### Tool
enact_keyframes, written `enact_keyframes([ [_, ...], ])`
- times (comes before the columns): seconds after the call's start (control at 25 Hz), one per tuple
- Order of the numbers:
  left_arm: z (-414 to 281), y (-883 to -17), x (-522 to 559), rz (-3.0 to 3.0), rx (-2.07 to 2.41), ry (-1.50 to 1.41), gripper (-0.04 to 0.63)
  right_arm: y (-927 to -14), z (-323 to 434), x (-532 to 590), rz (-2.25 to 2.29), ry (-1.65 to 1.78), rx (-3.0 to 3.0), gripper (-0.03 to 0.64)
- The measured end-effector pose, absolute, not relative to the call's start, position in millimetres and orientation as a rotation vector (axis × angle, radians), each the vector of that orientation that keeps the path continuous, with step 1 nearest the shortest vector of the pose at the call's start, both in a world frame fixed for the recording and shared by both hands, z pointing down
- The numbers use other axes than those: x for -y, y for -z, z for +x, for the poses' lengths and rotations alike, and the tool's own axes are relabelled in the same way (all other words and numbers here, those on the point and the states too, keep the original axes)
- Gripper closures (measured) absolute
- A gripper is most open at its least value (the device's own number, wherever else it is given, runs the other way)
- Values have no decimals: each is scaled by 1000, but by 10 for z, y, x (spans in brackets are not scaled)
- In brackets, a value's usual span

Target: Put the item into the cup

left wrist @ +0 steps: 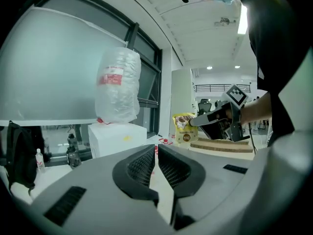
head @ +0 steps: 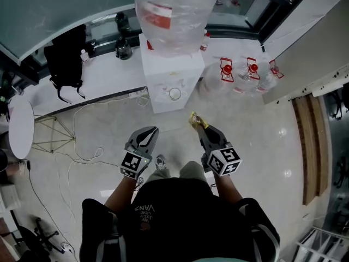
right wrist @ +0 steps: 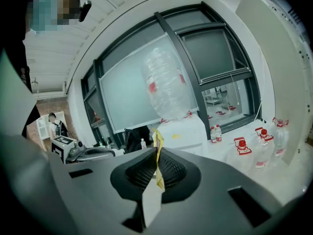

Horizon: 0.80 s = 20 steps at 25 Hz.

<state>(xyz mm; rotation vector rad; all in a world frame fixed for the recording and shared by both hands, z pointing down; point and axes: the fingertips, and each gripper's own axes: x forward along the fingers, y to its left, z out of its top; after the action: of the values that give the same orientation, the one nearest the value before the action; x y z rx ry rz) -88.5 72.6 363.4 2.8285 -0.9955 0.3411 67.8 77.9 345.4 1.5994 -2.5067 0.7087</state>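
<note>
1. Head view: the person stands facing a white water dispenser (head: pixel 163 72) topped by a large upturned bottle (head: pixel 172 15).
   - A small round thing on the dispenser's front ledge looks like the cup (head: pixel 174 94), though it is too small to be sure.
   - The right tongs (head: pixel 202 127) grip a small yellow sachet (head: pixel 194 118) in the air, short of the dispenser and well apart from the cup.
   - The left tongs (head: pixel 151 130) hang beside them with their tips together and nothing between.
   - As I judge it, the item is already in hand. The carry to the cup and the release are left to do.

2. Left gripper view: the left tongs (left wrist: pixel 156 150) are closed, pad against pad, and hold nothing.
   - Beyond them the sachet (left wrist: pixel 184 128) shows its printed face, pinched at its upper edge by the right tongs (left wrist: pixel 196 122).
   - The dispenser (left wrist: pixel 115 140) stands to the left. The cup cannot be made out here.

3. Right gripper view: the right tongs (right wrist: pixel 157 156) are pressed shut on the sachet (right wrist: pixel 157 140).
   - Its thin yellow edge runs between the ribbed pads and sticks up past the tips.
   - The dispenser (right wrist: pixel 183 133) and bottle (right wrist: pixel 168 87) lie straight ahead, so the tongs seem roughly aimed at the goal.
   - The cup does not show, so how well the sachet lines up with it cannot be told.
</note>
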Motion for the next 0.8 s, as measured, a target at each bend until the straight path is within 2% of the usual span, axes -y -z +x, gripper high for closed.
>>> enact_keyframes([
  [0.68,-337,-4424,294,2677,1172,-378,570,-3997,1024,613,1401,-610,2538,571],
  [0.8,-258,-4688,452,2650,1186,-398,544,-4196,1046,814,1363,-615,2542,571],
])
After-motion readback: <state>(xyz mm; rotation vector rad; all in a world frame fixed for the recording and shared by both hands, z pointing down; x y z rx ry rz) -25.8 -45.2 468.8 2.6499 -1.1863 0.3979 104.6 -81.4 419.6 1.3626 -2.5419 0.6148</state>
